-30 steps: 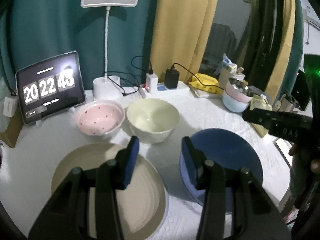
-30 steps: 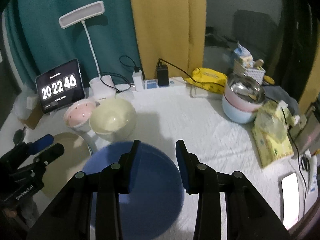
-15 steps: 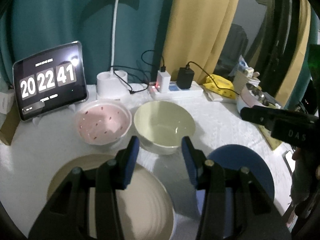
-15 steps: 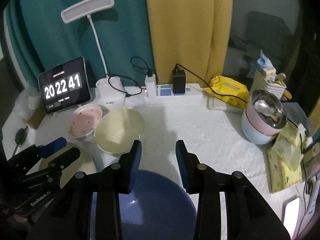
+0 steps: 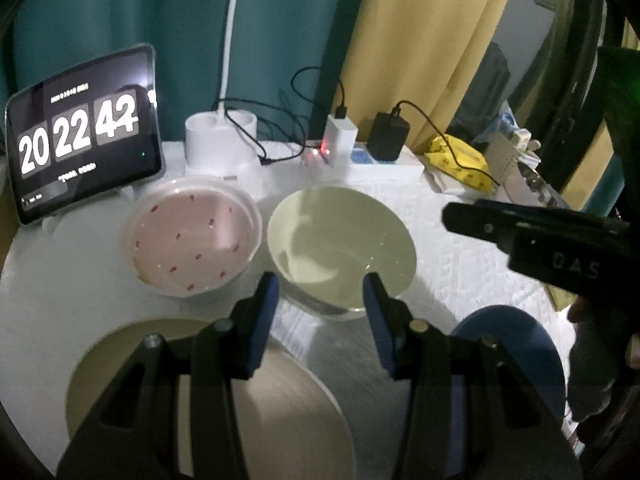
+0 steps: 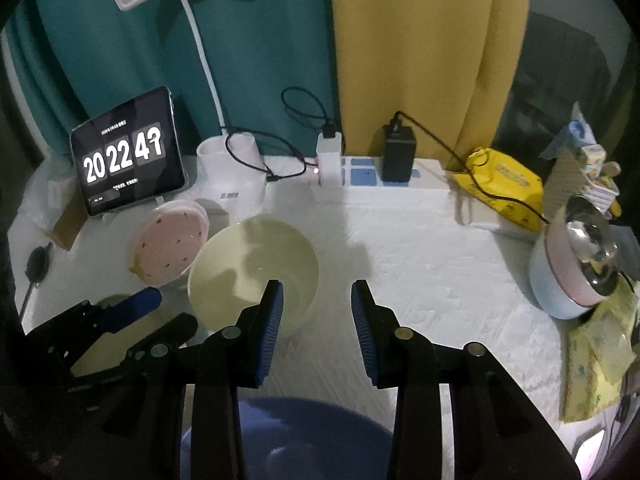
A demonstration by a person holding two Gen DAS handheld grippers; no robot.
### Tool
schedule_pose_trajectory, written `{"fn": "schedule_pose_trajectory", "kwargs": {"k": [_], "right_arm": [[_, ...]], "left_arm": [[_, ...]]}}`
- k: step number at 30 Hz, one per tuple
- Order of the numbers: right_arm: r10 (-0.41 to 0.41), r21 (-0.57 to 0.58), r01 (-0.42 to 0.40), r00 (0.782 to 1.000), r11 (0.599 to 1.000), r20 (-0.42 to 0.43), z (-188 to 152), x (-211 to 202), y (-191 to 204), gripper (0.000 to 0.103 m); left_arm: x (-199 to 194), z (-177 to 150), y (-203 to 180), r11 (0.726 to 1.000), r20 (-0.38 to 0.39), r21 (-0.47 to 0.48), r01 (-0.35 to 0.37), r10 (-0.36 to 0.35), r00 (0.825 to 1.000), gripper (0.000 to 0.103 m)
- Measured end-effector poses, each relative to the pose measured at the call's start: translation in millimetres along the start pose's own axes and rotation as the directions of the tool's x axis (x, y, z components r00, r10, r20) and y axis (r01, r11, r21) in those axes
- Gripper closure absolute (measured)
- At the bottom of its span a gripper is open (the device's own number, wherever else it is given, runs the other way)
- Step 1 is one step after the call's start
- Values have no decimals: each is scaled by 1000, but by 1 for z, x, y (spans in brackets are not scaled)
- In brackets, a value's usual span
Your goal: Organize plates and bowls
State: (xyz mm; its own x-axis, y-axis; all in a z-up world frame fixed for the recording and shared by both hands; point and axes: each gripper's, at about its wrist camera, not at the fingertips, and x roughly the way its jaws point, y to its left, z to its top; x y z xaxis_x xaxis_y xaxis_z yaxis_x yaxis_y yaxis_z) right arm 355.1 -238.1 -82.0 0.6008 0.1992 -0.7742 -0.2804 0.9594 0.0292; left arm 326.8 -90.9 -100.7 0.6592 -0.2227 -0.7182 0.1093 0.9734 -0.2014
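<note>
A cream bowl [image 5: 340, 236] and a pink spotted bowl [image 5: 192, 236] sit side by side on the white table. A beige plate [image 5: 280, 400] lies under my left gripper [image 5: 320, 312], which is open and empty just short of the cream bowl. A blue plate [image 5: 508, 344] lies at the front right. My right gripper [image 6: 318, 320] is open and empty above the blue plate [image 6: 288, 440], with the cream bowl [image 6: 252, 272] and pink bowl [image 6: 168, 248] ahead on its left. The left gripper [image 6: 152, 312] shows at the lower left.
A tablet clock [image 6: 128, 152], a white lamp base [image 6: 228, 168] and a power strip with chargers [image 6: 360, 172] line the back. A yellow pack [image 6: 504, 180] and stacked bowls with a steel one on top [image 6: 576, 268] stand at the right.
Both grippers have moved forward toward the bowls. The blue plate has slid lower in the right wrist view. Both stay open.
</note>
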Motion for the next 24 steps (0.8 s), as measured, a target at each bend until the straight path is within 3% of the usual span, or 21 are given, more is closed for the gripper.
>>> {"fn": "schedule_pose_trajectory", "kwargs": {"k": [15, 24], "right_arm": [[42, 125, -25, 990, 992, -132, 0, 68, -14, 66], [66, 150, -43, 986, 988, -152, -5, 86, -13, 66]], "left_arm": [[27, 1, 3, 1000, -40, -9, -6, 5, 999, 58], [38, 3, 6, 1000, -64, -16, -26, 25, 998, 59]]}}
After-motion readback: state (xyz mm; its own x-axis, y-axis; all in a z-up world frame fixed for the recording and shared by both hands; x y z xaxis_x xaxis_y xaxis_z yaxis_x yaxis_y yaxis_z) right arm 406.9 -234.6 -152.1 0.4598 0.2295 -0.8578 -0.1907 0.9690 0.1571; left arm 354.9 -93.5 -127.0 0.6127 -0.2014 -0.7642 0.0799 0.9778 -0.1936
